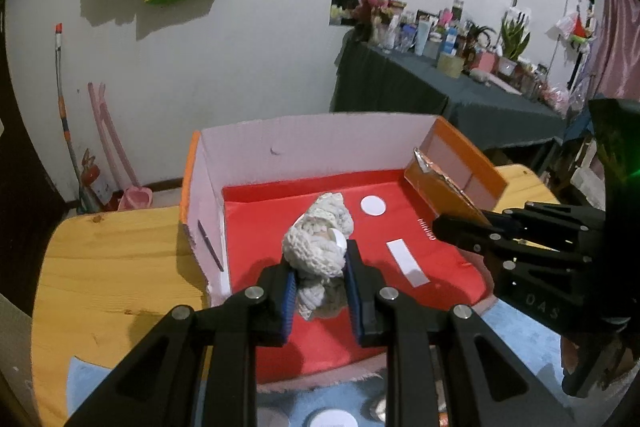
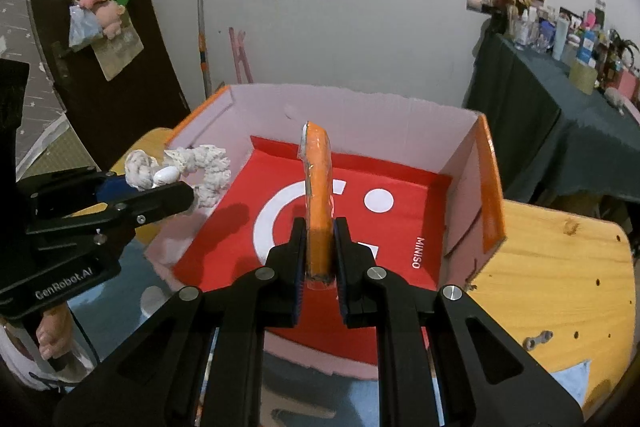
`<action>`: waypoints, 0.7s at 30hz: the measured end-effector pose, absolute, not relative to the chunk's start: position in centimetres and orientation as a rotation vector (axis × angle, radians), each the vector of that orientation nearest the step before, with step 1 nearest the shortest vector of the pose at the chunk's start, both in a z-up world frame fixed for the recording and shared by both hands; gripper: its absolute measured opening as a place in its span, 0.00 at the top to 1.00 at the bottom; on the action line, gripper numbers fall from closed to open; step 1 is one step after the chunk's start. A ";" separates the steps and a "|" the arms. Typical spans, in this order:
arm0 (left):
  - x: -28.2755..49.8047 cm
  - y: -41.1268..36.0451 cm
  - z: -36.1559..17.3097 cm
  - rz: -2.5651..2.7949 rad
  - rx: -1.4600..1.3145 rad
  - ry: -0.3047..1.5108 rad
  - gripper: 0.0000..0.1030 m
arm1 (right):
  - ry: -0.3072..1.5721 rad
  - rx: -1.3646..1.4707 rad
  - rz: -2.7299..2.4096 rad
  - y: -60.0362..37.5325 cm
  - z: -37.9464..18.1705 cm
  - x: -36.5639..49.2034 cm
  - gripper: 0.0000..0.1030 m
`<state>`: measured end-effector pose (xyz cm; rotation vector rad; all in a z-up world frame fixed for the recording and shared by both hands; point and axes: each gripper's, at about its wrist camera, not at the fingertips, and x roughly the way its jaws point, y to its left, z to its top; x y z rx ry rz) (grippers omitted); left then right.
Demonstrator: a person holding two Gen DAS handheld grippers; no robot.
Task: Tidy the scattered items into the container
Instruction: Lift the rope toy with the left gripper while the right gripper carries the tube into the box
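An open cardboard box [image 1: 320, 143] [image 2: 360, 107] with orange outsides stands on the wooden table, its floor lined with a red MINISO bag [image 1: 436, 259] [image 2: 400, 223]. My left gripper [image 1: 320, 263] [image 2: 176, 187] is shut on a cream knitted bundle [image 1: 320, 239] [image 2: 200, 163], held above the box's left part. My right gripper [image 2: 319, 251] [image 1: 444, 223] is shut on a flat orange packet [image 2: 318, 187] [image 1: 440, 187] with a foil edge, held upright over the box's right part. Both items hang above the red lining, clear of it.
The wooden table [image 1: 108, 267] [image 2: 560, 267] shows on both sides of the box. A blue cloth [image 1: 516, 331] lies at the near edge. A cluttered dark-clothed table [image 1: 440, 83] stands behind on the right. A hand [image 2: 52, 331] grips the left handle.
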<state>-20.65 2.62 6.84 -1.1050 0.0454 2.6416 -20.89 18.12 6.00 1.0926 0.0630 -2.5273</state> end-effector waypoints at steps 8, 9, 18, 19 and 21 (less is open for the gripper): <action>-22.6 4.0 3.8 2.629 -1.202 0.065 0.78 | 0.051 1.214 -2.501 17.9 2.7 -23.2 0.88; -22.8 4.1 3.5 2.630 -1.210 0.073 0.78 | 0.052 1.227 -2.498 17.8 2.3 -23.3 0.88; -23.5 4.5 1.1 2.619 -1.279 0.096 0.78 | 0.086 1.328 -2.453 17.3 -0.1 -24.2 0.88; -23.6 4.5 1.0 2.616 -1.283 0.100 0.78 | 0.099 1.328 -2.456 17.2 -0.1 -24.1 0.88; -23.6 4.7 0.7 2.614 -1.289 0.111 0.78 | 0.108 1.343 -2.445 17.0 -0.4 -24.0 0.88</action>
